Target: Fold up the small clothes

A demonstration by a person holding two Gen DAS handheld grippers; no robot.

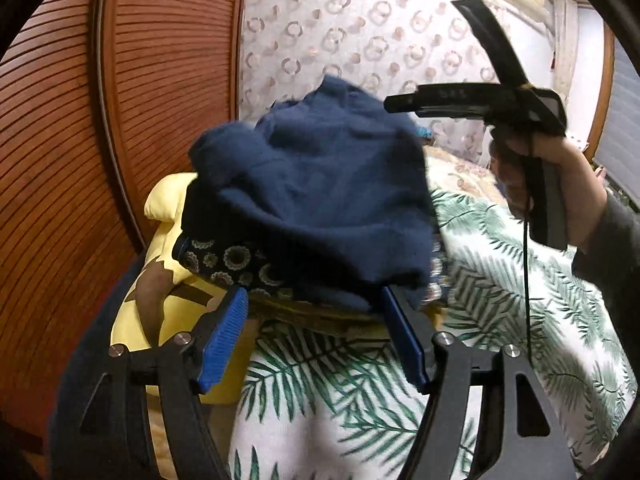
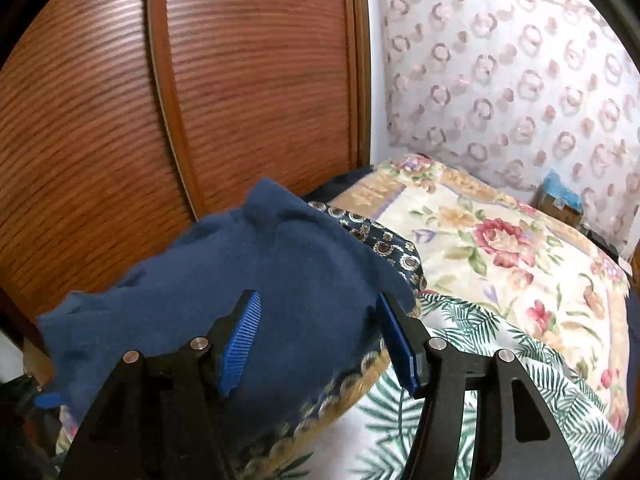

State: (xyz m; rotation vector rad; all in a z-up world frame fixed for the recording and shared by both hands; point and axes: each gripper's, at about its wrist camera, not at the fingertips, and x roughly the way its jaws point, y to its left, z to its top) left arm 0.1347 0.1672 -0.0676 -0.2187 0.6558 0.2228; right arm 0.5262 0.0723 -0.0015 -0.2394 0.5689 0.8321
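The dark blue garment [image 1: 312, 192] lies in a loose heap on top of a pile – a patterned dark cloth [image 1: 224, 260] and a yellow pillow [image 1: 160, 216] are under it – at the edge of the bed, near the wooden wardrobe door [image 1: 120, 100]. The palm-leaf sheet [image 1: 500, 300] covers the bed on the other side of it.

The left gripper [image 1: 316, 336] is open, and nothing is between its blue pads [image 1: 224, 336]. The garment is straight ahead of it and a little above the fingertips; the tips are just beside the lower hem, and I cannot tell if they touch it. The right gripper [image 2: 320, 336] is open also, empty, and in its own view the blue fabric fills the space in front of the jaws, so it seems to be very near or over the near edge.

The heap is crumpled, so its long axis is not clear; it seems to run roughly across both views, from the wardrobe side to the sheet side. In my judgement both hands are about equally near, each at one end of the near edge – so the next move is probably to pinch two corners and pull the garment onto the sheet.
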